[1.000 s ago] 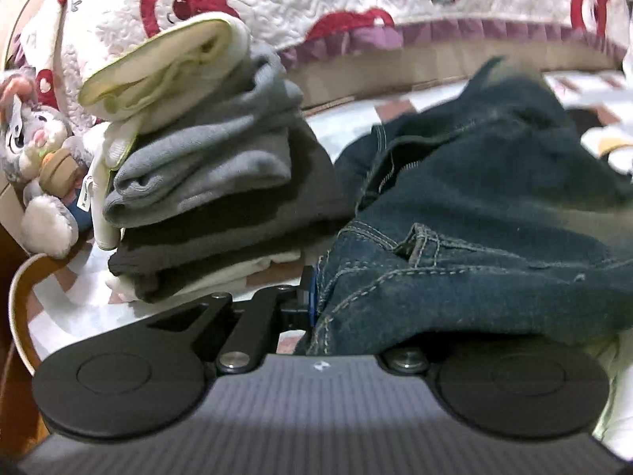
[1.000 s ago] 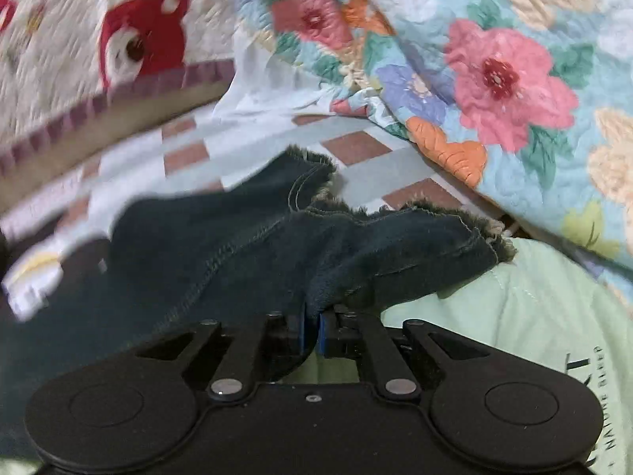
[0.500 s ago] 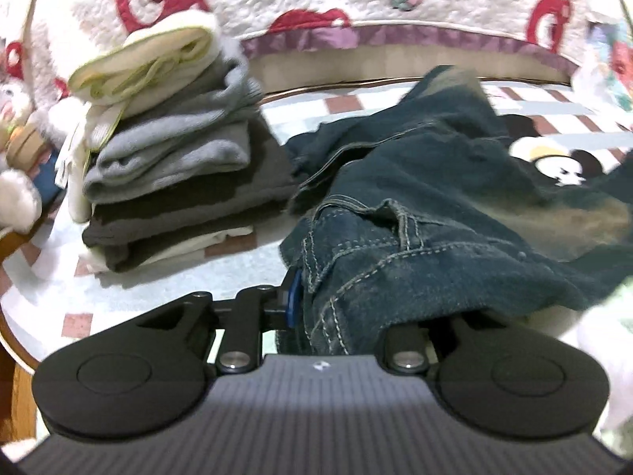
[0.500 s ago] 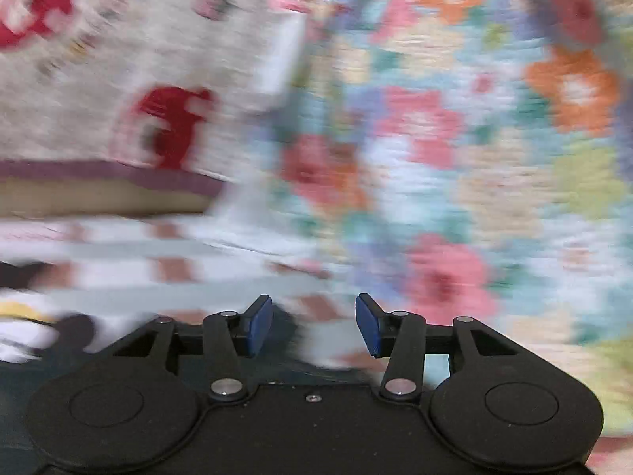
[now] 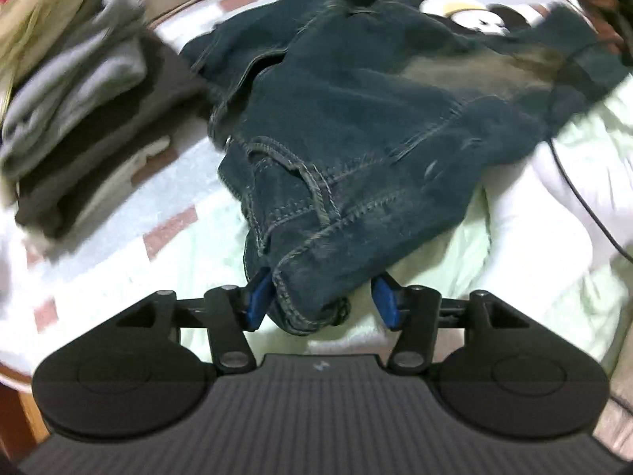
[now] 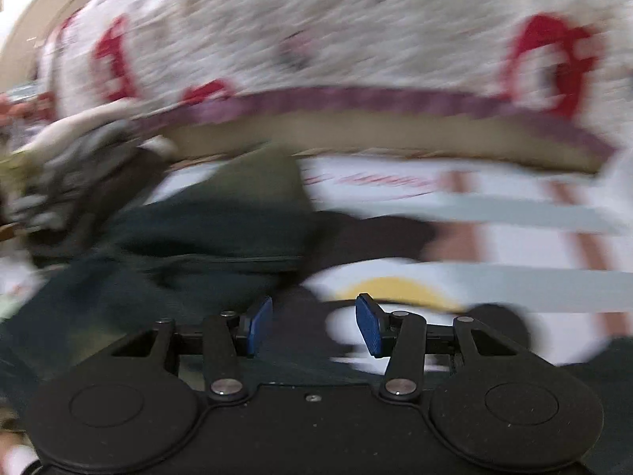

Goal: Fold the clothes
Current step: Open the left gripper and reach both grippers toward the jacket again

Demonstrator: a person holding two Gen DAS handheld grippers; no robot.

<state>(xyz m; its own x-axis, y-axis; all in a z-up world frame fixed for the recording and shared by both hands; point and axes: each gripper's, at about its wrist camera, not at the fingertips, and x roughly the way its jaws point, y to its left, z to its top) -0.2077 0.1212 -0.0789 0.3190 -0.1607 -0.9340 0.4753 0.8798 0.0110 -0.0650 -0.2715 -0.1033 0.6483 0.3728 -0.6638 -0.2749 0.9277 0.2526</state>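
Dark blue jeans [image 5: 376, 118] lie crumpled on the bed, waistband toward me. My left gripper [image 5: 321, 297] points steeply down over the waistband corner, and its jaws are opening. The denim fold still lies between the blue pads [image 5: 385, 303], but they do not press on it. In the blurred right wrist view, my right gripper [image 6: 314, 316] stands open with nothing between its fingers. It hovers over the edge of the jeans [image 6: 178, 245] and a cartoon print on the sheet.
A stack of folded clothes [image 5: 79, 99] sits left of the jeans, also seen in the right view as the stack [image 6: 67, 166]. A light green garment [image 5: 455, 257] lies under the jeans. A black cable [image 5: 573, 182] crosses at right. A red-bear quilt [image 6: 316, 31] lies behind.
My left gripper opened off the jeans' waistband and tipped downward. My right gripper let go of the frayed hem and swung quickly left, from the floral quilt to the bear quilt.
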